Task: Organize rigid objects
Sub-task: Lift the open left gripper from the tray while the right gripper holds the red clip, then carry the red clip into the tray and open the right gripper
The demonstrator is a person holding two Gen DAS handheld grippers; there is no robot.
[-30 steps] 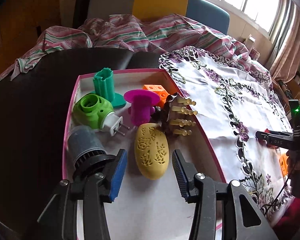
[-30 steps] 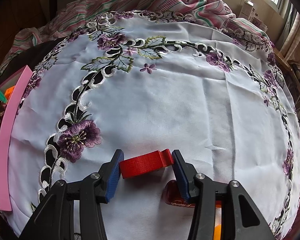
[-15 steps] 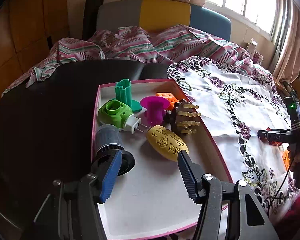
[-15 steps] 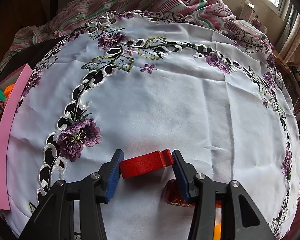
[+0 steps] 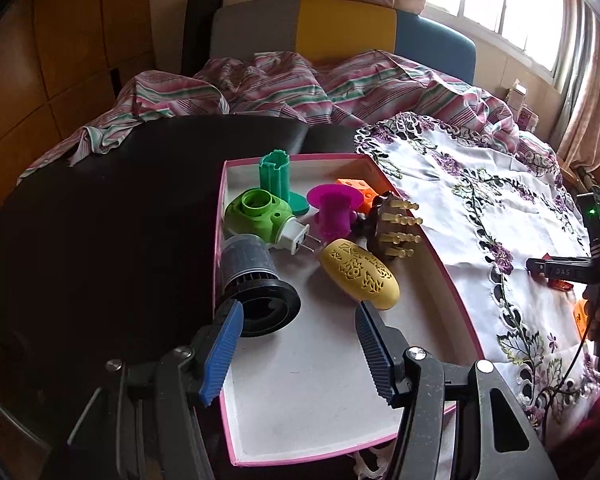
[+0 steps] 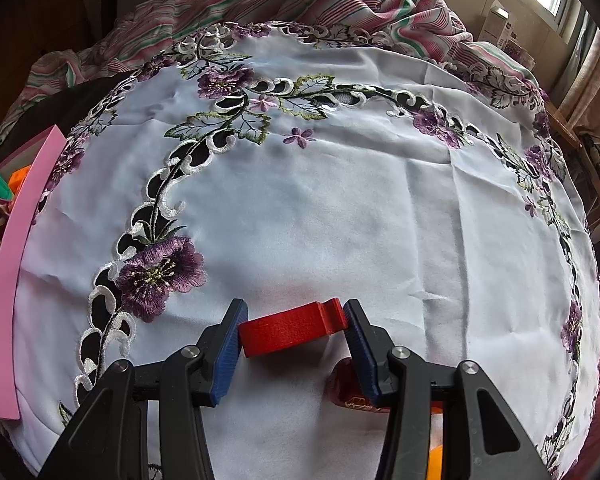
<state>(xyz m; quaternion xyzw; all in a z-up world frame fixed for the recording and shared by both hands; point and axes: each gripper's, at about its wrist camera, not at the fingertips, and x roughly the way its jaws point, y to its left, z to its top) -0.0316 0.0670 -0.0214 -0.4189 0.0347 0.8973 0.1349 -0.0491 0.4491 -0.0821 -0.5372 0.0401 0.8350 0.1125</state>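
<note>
A pink-rimmed white tray [image 5: 324, 376] holds a yellow carved oval [image 5: 358, 274], a grey and black cylinder [image 5: 256, 284], a green plug [image 5: 262, 216], a teal stand [image 5: 276, 178], a magenta spool [image 5: 334, 212], an orange block [image 5: 360, 190] and a brown peg brush [image 5: 392, 226]. My left gripper [image 5: 296, 354] is open and empty above the tray's near part. My right gripper [image 6: 294, 338] is shut on a red block [image 6: 292, 326] held just above the embroidered cloth [image 6: 320, 200]. The right gripper also shows in the left wrist view [image 5: 560, 272].
A dark red object [image 6: 348, 388] and an orange one [image 6: 436, 452] lie on the cloth beneath the right gripper. The tray's pink rim [image 6: 16, 256] is at the cloth's left edge. A striped blanket [image 5: 284, 84] lies behind the black table [image 5: 100, 220].
My left gripper has drawn back and up from the yellow oval, so more of the tray shows. The right gripper holds the red block in the same place.
</note>
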